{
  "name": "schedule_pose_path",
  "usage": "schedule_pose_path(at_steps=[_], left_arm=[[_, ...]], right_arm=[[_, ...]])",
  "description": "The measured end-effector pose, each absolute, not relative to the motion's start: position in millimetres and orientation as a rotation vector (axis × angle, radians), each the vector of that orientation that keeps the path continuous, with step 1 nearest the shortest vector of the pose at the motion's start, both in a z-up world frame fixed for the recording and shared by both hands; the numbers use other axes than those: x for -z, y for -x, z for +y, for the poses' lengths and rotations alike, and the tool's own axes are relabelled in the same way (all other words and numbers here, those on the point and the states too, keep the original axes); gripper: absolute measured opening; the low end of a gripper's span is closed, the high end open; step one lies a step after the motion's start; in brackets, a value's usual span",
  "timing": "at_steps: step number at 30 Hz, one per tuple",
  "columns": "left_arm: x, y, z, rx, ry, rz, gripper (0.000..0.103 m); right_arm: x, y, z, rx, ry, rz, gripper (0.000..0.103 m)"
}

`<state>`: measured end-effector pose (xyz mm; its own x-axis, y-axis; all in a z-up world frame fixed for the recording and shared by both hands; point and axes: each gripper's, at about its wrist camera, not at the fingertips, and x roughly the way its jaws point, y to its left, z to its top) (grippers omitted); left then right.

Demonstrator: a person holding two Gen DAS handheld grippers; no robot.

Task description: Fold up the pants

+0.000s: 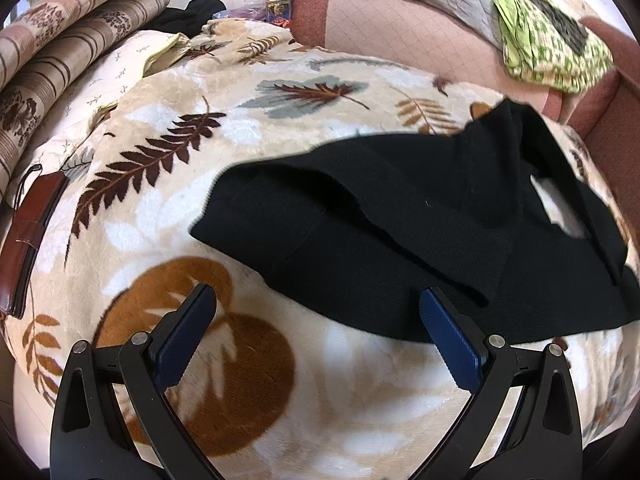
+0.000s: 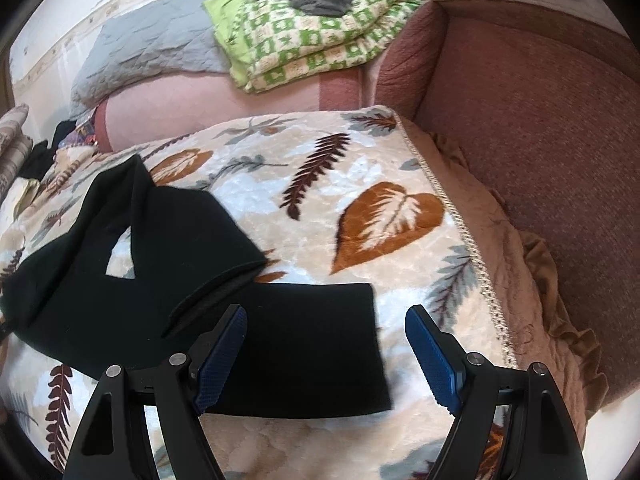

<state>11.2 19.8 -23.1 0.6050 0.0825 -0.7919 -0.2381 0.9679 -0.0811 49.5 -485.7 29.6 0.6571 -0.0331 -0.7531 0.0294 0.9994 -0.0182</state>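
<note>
— Pants, black knit fabric, lie crumpled on your cream plush leaf-print blanket; where is each claw?

— Your left gripper hovers spread wide at the near edge of the cloth, pinching nothing. Your right gripper is spread too, above one flat leg end.

— What can't you make out?

— The legs overlap with a small gap showing blanket; the waistband is hard to pick out. Behind, a green checked folded quilt sits on the pink sofa, its top partly covered.
</note>
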Motion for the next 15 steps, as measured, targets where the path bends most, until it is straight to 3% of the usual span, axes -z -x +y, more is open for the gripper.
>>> schedule_pose_path(at_steps=[7, 15], left_arm=[[28.1, 0.3, 87.3, -0.17, 0.451, 0.927, 0.102], [26.3, -26.9, 100.0, -0.005, 0.627, 0.979, 0.102]], right_arm=[[-24.1, -32.5, -526.7, -0.001, -0.095, 0.856, 0.08], [-21.8, -23.9, -553.4, 0.019, -0.168, 0.852, 0.08]])
